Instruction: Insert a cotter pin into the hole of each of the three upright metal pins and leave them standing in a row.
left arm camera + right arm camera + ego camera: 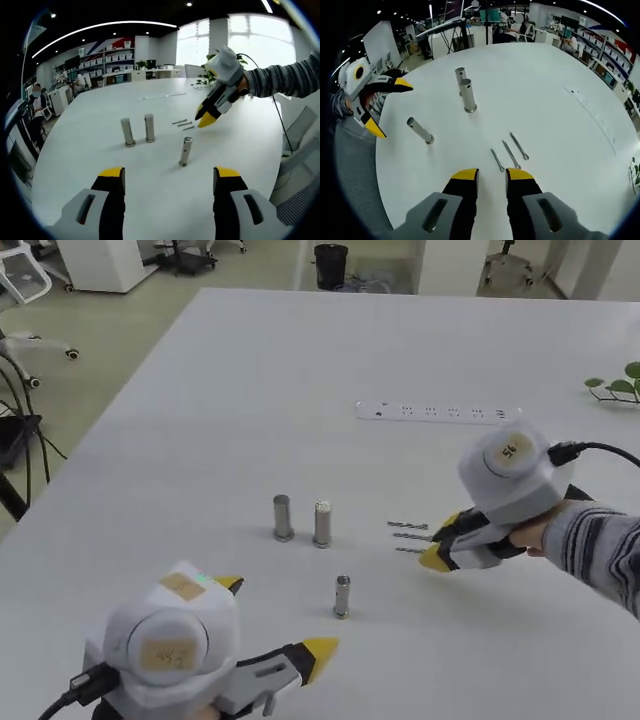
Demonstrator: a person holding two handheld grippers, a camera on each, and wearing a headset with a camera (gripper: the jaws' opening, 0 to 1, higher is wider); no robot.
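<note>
Three cotter pins (509,152) before right fingers (465,179)

Layout on the white tabletop (200,440). A silver cylindrical metal pin (342,596) stands nearest the person. Behind it and slightly left stand a second metal pin (283,518) and, just to that one's right, a third metal pin (322,524). Behind it to the right lie three thin metal cotter pins (408,537), side by side. Far behind it lies a white power strip (437,412).

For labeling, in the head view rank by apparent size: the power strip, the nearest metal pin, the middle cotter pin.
power strip, clearly largest
nearest metal pin
middle cotter pin, about as long but far thinner
</note>
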